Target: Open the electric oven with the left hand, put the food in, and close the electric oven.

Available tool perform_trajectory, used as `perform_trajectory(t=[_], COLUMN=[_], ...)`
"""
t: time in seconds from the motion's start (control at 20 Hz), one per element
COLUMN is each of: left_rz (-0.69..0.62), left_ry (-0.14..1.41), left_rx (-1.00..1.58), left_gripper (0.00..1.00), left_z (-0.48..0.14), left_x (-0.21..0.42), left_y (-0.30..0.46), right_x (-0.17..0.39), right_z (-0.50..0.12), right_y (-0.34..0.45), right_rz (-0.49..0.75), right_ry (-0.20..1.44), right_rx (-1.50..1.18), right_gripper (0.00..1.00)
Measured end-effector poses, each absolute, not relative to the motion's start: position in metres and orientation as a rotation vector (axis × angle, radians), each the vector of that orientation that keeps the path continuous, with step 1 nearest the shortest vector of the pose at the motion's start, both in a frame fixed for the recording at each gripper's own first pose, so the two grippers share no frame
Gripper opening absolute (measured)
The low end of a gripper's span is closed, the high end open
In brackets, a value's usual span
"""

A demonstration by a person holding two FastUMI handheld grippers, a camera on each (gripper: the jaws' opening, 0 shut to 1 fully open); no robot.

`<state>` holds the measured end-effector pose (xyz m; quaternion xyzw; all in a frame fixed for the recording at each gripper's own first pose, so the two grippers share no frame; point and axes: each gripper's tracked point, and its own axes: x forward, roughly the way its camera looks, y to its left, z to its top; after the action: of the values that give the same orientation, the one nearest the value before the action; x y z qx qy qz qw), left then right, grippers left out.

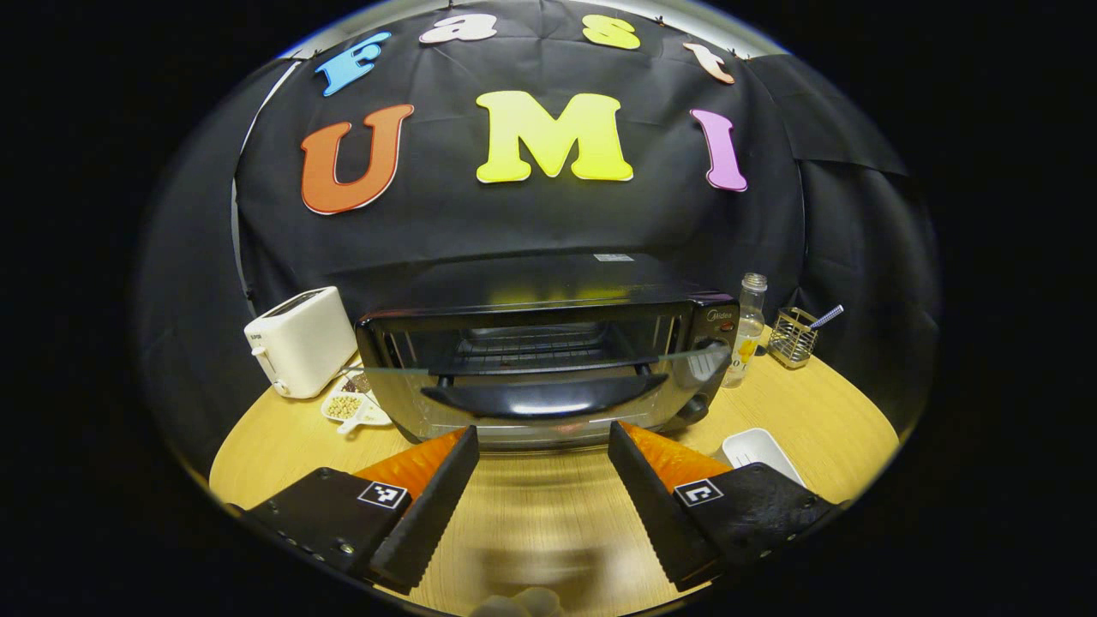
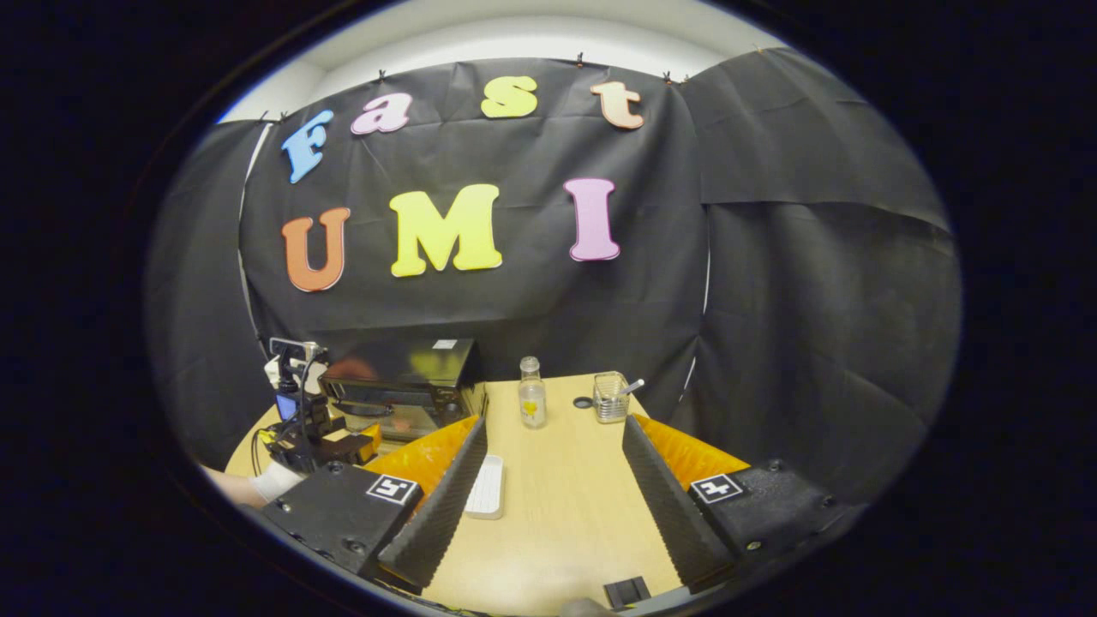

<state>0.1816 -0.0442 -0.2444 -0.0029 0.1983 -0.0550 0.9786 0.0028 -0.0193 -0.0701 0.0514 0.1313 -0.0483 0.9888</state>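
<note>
Oven door (image 1: 548,377) dead ahead at 12 o'clock of left claw (image 1: 543,441), handle (image 1: 544,396) lying crosswise.
Both claws open, empty; right claw (image 2: 554,428) well off, oven (image 2: 403,386) at its 10 o'clock.

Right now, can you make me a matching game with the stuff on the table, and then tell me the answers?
Things:
1. toaster
2. oven
3. bottle
4. wire holder

Clues, as seen in the left gripper view:
a. has a thin stick poking out
b. black, door partly open
c. white, left of the oven
d. clear, right next to the oven's knobs

Pairs: 1-c, 2-b, 3-d, 4-a.
</note>
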Motion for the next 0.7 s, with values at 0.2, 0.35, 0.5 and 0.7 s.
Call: perform_trajectory(t=[0.2,0.35,0.5,0.7], left_rz=[-0.114,-0.116,-0.123,-0.129], left_ry=[0.399,0.383,0.354,0.293], left_rx=[-0.015,-0.011,-0.018,-0.032], left_gripper=[0.97,0.97,0.97,0.97], left_z=[-0.243,-0.233,-0.213,-0.169], left_x=[0.174,0.163,0.147,0.111], left_y=[-0.047,-0.049,-0.055,-0.066], right_x=[0.0,-0.006,-0.014,-0.032], right_z=[-0.07,-0.067,-0.065,-0.061], right_y=[-0.019,-0.017,-0.014,-0.013], right_rz=[-0.088,-0.074,-0.052,-0.015], right_ry=[0.266,0.256,0.242,0.217], right_rx=[0.093,0.084,0.088,0.08], right_gripper=[1.0,1.0,1.0,1.0])
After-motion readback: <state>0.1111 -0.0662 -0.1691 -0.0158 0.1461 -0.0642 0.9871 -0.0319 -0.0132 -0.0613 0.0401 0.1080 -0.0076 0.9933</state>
